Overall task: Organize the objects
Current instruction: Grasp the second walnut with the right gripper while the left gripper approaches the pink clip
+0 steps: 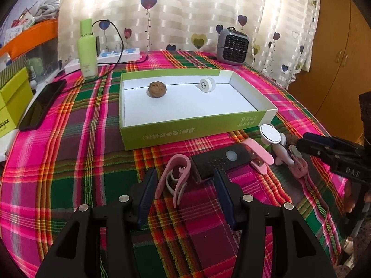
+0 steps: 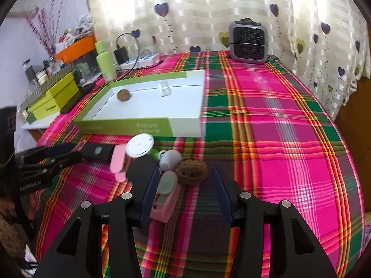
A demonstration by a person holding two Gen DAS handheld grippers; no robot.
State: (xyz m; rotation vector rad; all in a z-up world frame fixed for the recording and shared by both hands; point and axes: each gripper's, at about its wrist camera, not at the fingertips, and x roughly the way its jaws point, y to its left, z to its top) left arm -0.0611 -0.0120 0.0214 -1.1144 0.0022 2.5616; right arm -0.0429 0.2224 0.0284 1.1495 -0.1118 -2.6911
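Observation:
A shallow green and white box (image 1: 192, 125) (image 2: 129, 127) lies on the plaid cloth and holds a brown ball (image 1: 157, 89) (image 2: 124, 95) and a white roll (image 1: 207, 84). My left gripper (image 1: 185, 186) is open just above the cloth, with a pink clip (image 1: 174, 180) and the end of a black device (image 1: 218, 162) between its fingers, and no pad pressing on them. My right gripper (image 2: 185, 186) is open too. A pink holder with a grey pad (image 2: 165, 193) lies by its left finger, and a second brown ball (image 2: 191, 170) sits just beyond its tips.
More small items lie in front of the box: a white disc (image 1: 270, 134) (image 2: 140, 146), a pink clip (image 1: 259, 157), a grey figure (image 2: 170, 158). At the back stand a green bottle (image 1: 87, 48), a power strip (image 1: 116, 56) and a small heater (image 1: 233, 46). A phone (image 1: 41, 105) lies at the left.

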